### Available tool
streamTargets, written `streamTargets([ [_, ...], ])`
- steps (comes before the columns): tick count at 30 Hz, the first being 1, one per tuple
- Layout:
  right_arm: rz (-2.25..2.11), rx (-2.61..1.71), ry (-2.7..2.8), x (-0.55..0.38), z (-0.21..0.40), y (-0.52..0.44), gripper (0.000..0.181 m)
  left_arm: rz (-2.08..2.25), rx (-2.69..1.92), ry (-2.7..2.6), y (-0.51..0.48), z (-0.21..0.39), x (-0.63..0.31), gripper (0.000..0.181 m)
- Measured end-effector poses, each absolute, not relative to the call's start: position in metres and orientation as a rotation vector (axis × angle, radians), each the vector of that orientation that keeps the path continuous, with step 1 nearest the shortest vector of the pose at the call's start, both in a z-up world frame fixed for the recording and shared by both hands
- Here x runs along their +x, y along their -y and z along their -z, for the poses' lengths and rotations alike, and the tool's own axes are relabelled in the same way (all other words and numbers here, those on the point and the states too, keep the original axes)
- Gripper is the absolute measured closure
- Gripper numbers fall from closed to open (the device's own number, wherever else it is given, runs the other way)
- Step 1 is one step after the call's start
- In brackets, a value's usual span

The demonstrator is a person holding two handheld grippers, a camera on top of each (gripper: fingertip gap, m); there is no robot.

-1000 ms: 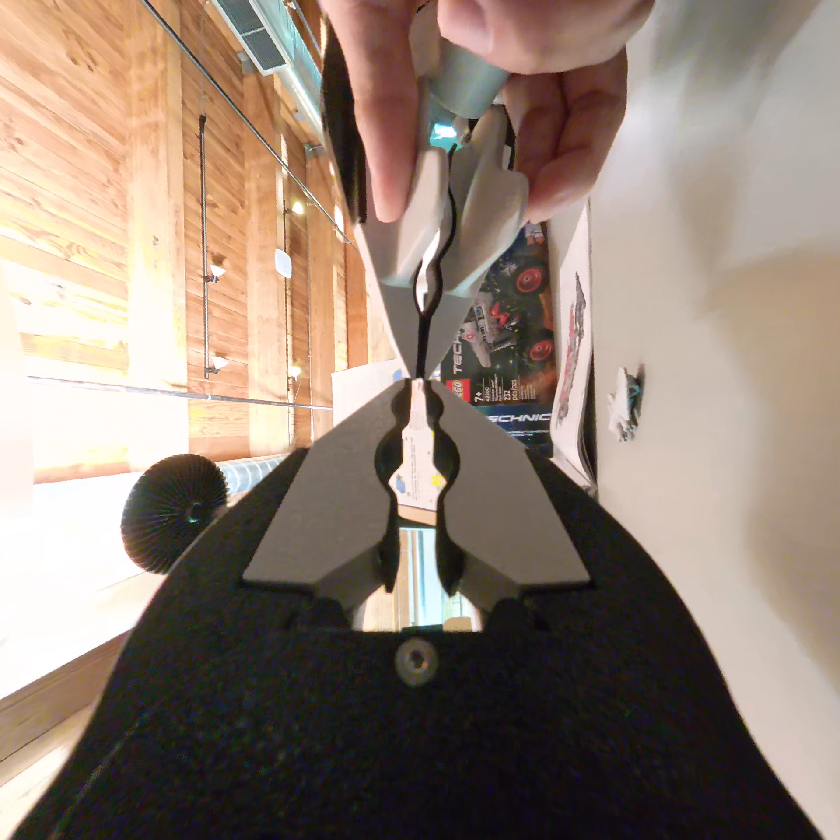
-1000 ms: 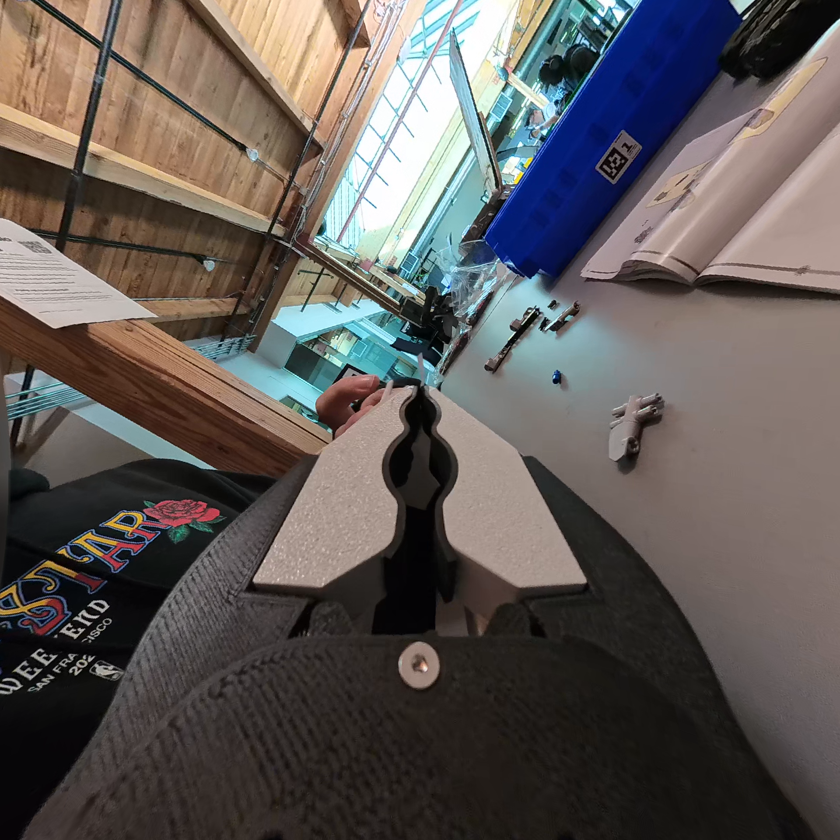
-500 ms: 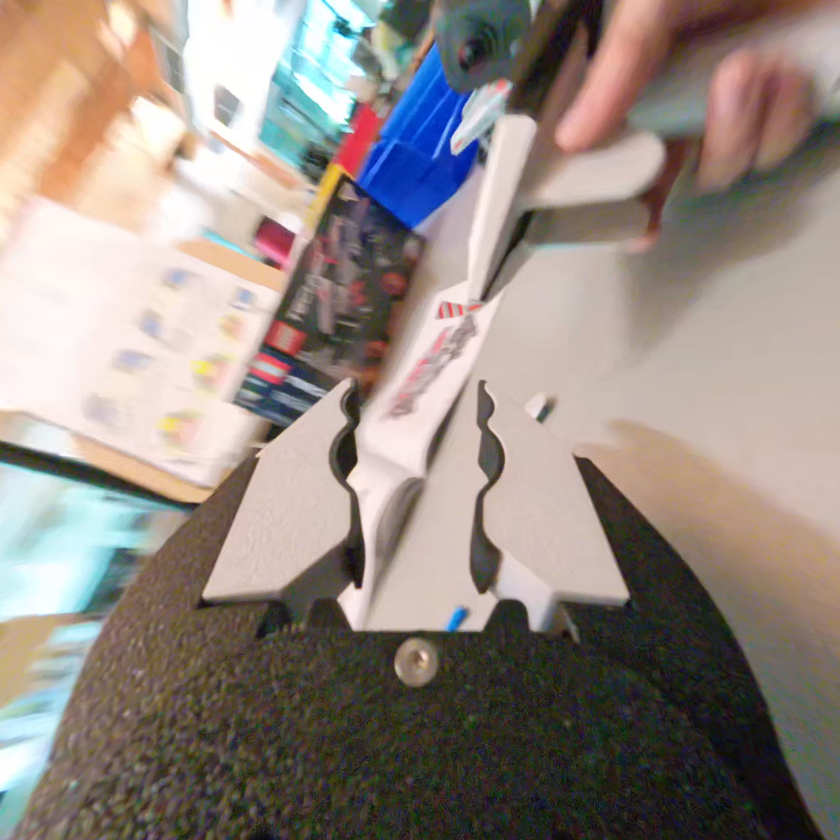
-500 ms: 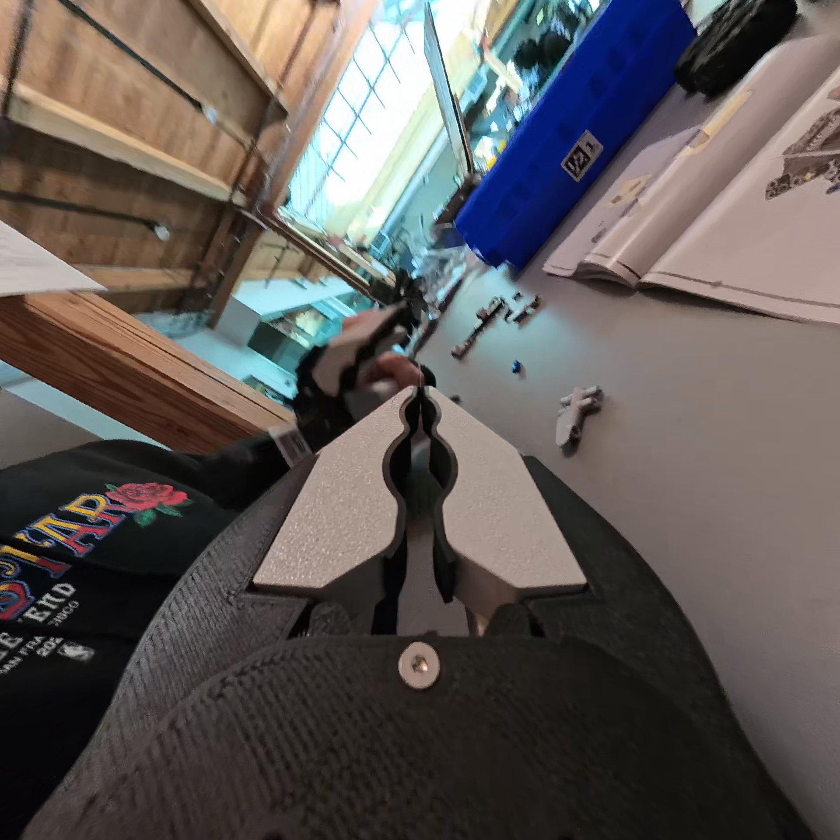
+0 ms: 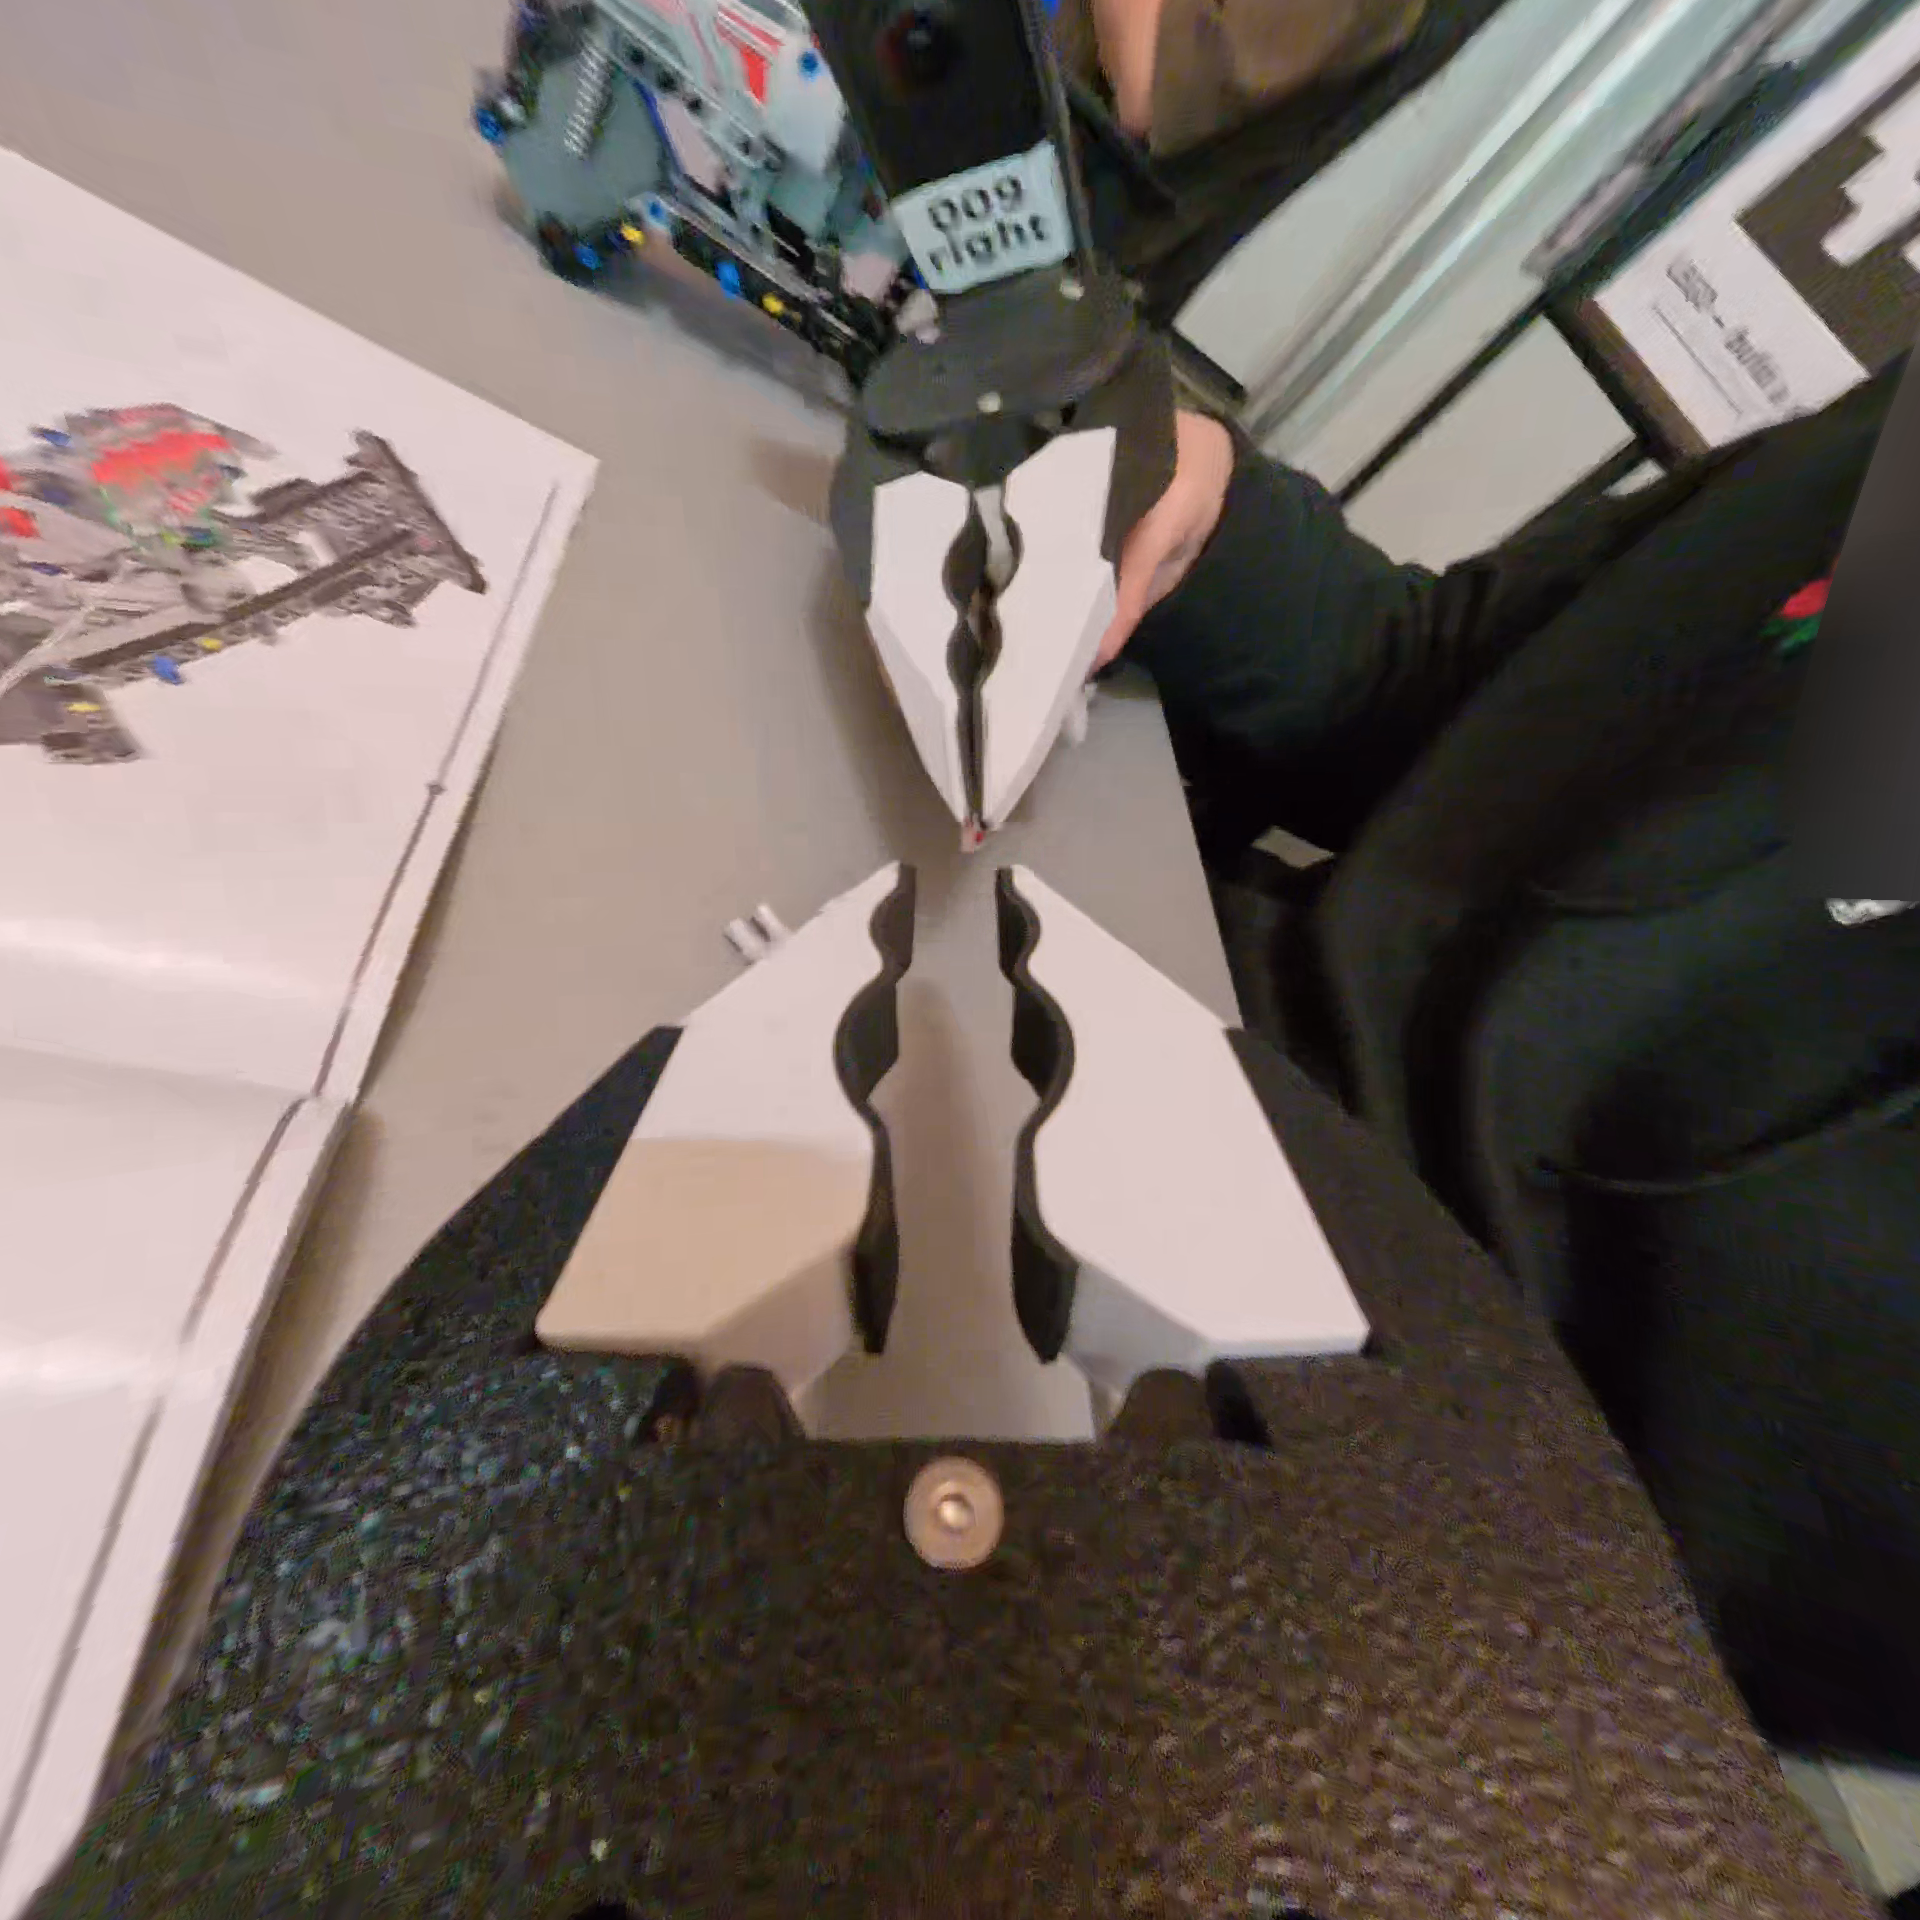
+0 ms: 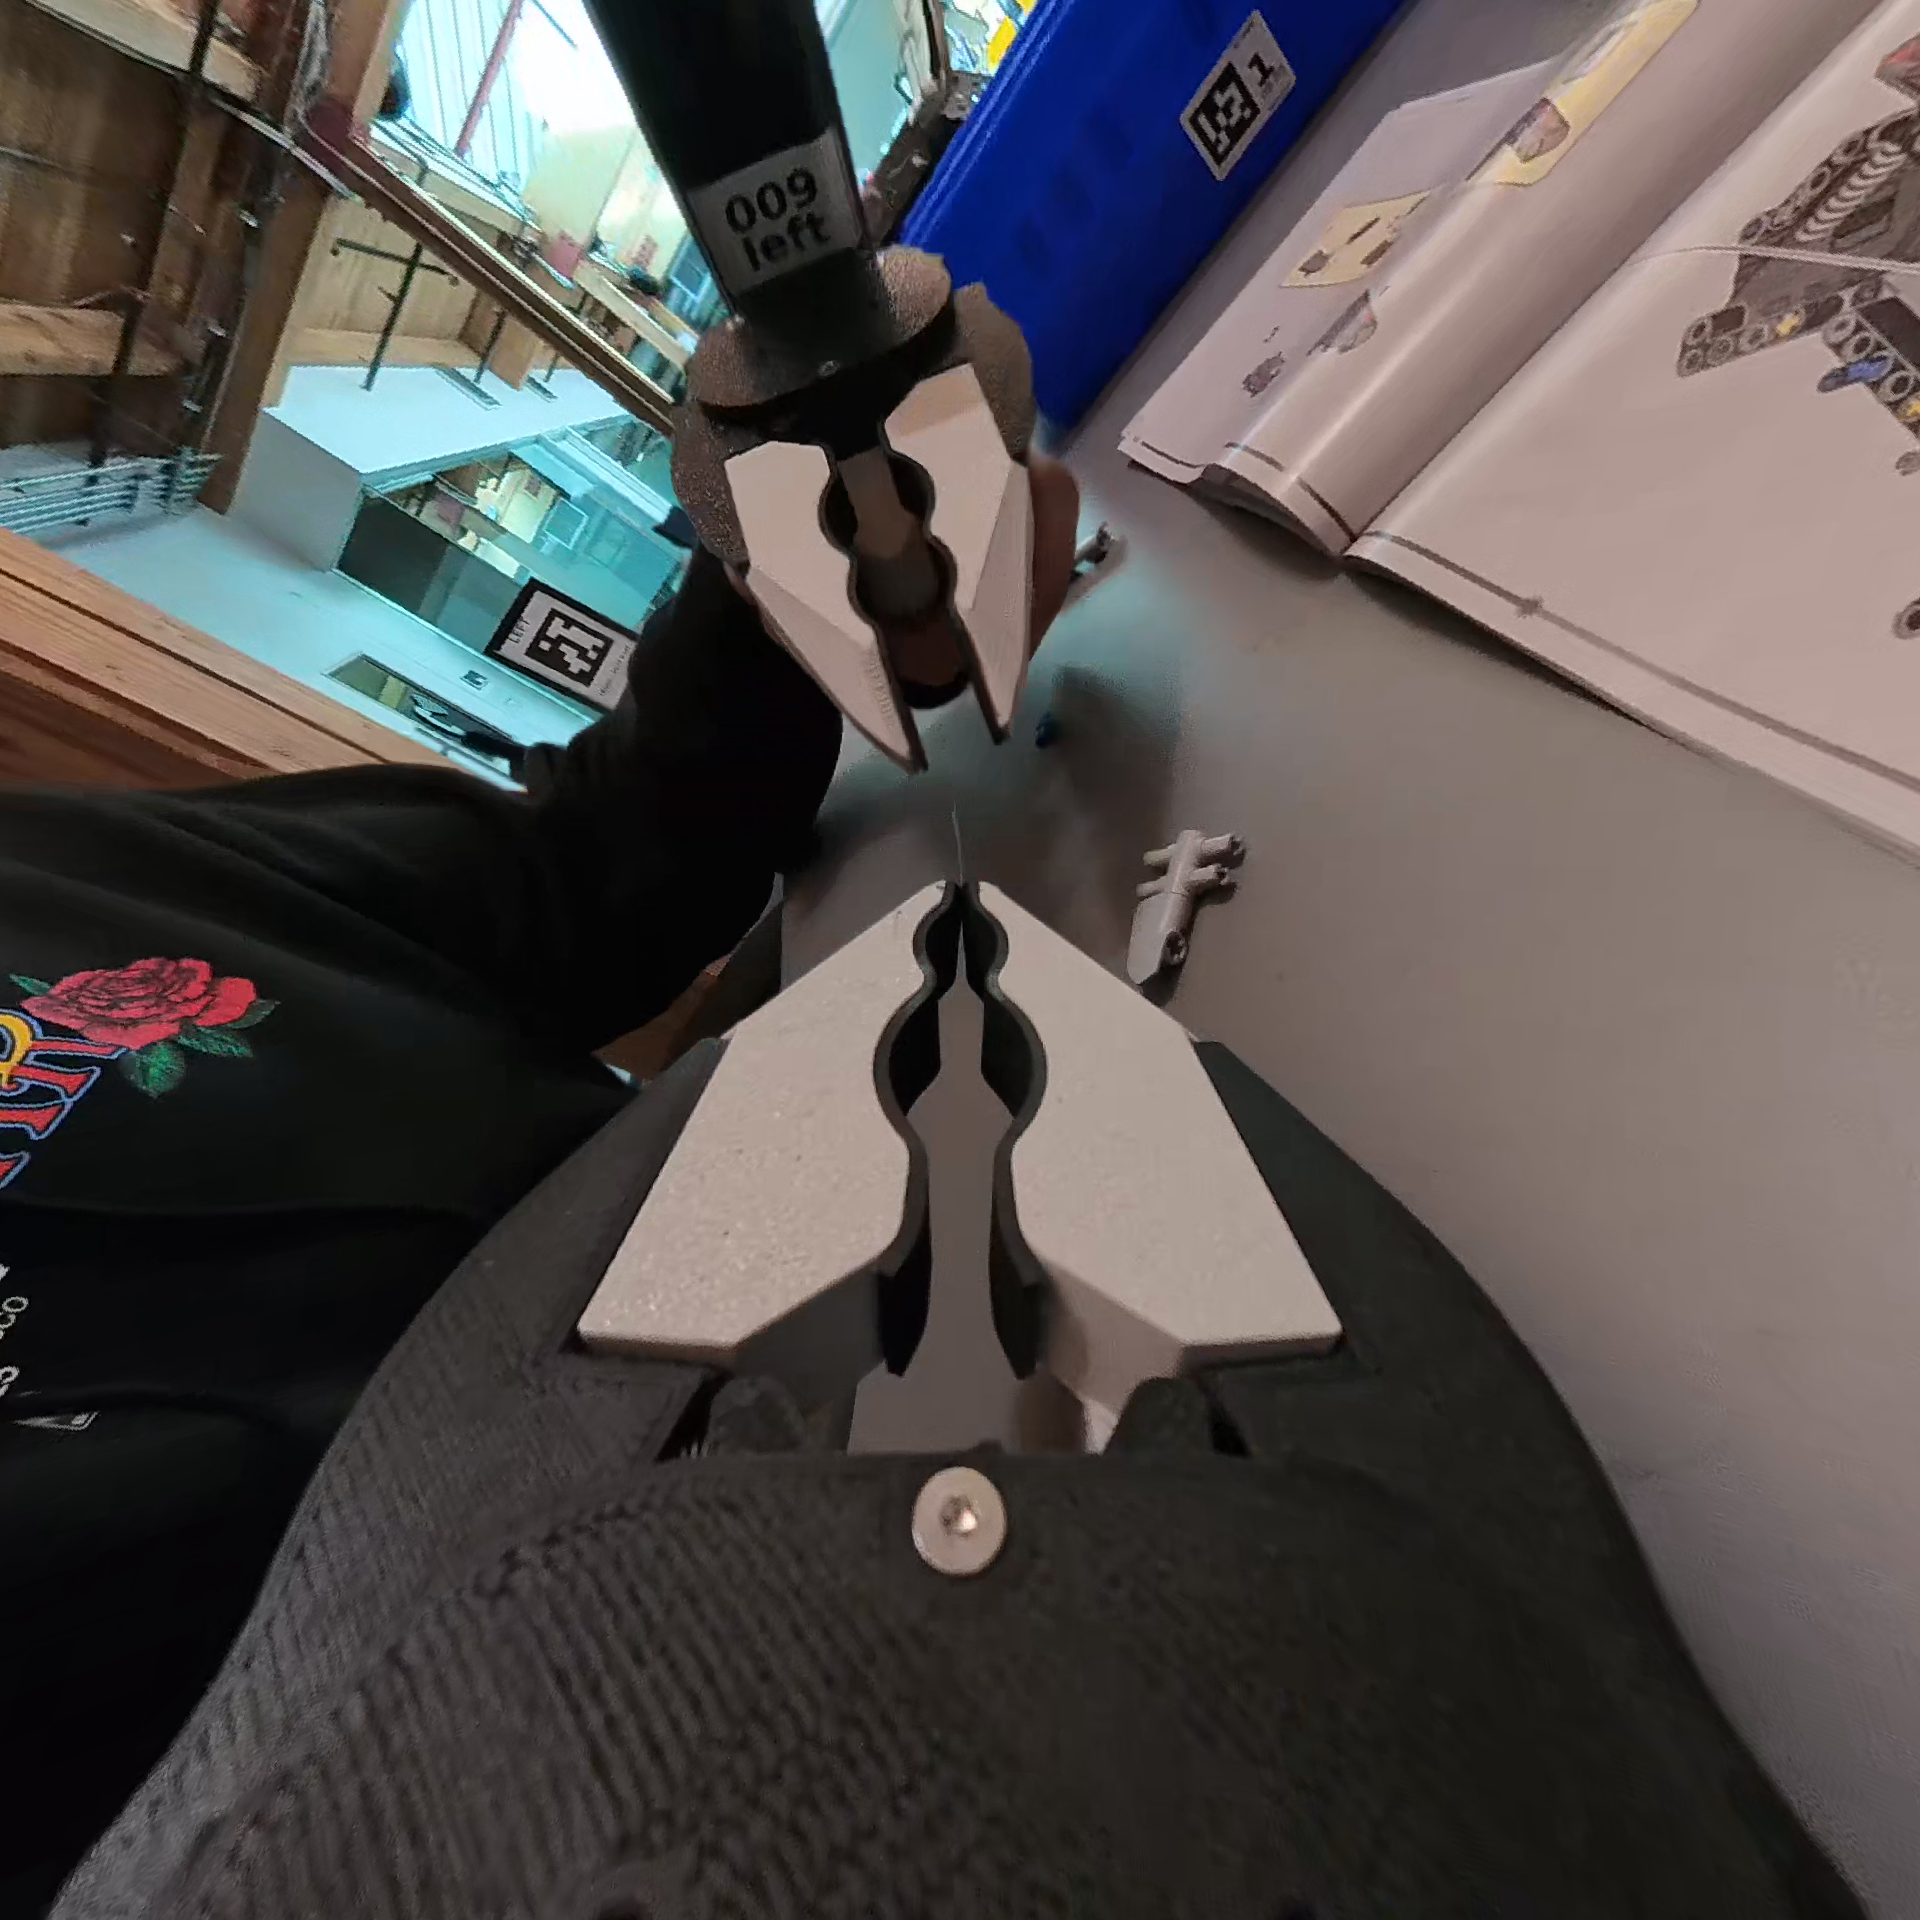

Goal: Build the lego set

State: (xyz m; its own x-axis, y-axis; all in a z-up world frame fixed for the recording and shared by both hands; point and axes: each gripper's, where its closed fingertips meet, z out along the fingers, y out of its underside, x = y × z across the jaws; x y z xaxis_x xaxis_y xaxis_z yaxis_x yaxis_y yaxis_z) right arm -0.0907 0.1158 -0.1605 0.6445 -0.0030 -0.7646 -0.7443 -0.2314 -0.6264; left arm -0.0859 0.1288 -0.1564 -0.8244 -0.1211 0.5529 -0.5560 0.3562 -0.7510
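Tip to tip now over the grey table [image 6: 1558, 1143], almost touching. Left gripper [image 5: 956, 883] with fingers held apart, nothing between them, only bare tabletop showing through the gap. Facing it, the right gripper [image 6: 958, 896], tips pinched together on a thin sliver [image 6: 956, 844] that pokes out just past them toward the open pair; too thin and edge-on to say what it is.

Just right of the right fingertips, flat on the table, a grey lego piece [image 6: 1179, 894]. Beyond the left gripper's tips, a tiny blue piece [image 6: 1044, 732]. Farther right of the fingers, the open instruction booklet [image 6: 1662, 436], and past it a blue bin [image 6: 1091, 177]. Well ahead of the left fingers, behind the right gripper, the partly built lego model [image 5: 686, 156], blurred.
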Motion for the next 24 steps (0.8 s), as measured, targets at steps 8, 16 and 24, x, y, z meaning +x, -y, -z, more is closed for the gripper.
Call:
streamTargets([
  [8,-0.783,-1.728,-0.643,-0.092,0.169,-0.118,0.181,-1.286,0.342,2.272,-0.12,0.166,-0.09,0.169],
  [16,-0.761,-1.757,-0.662,-0.091,0.174,-0.12,0.181,-1.197,0.284,2.325,-0.121,0.166,-0.083,0.179],
  [24,-0.754,-1.779,-0.663,-0.091,0.177,-0.121,0.181,-1.096,0.227,2.313,-0.118,0.169,-0.088,0.179],
])
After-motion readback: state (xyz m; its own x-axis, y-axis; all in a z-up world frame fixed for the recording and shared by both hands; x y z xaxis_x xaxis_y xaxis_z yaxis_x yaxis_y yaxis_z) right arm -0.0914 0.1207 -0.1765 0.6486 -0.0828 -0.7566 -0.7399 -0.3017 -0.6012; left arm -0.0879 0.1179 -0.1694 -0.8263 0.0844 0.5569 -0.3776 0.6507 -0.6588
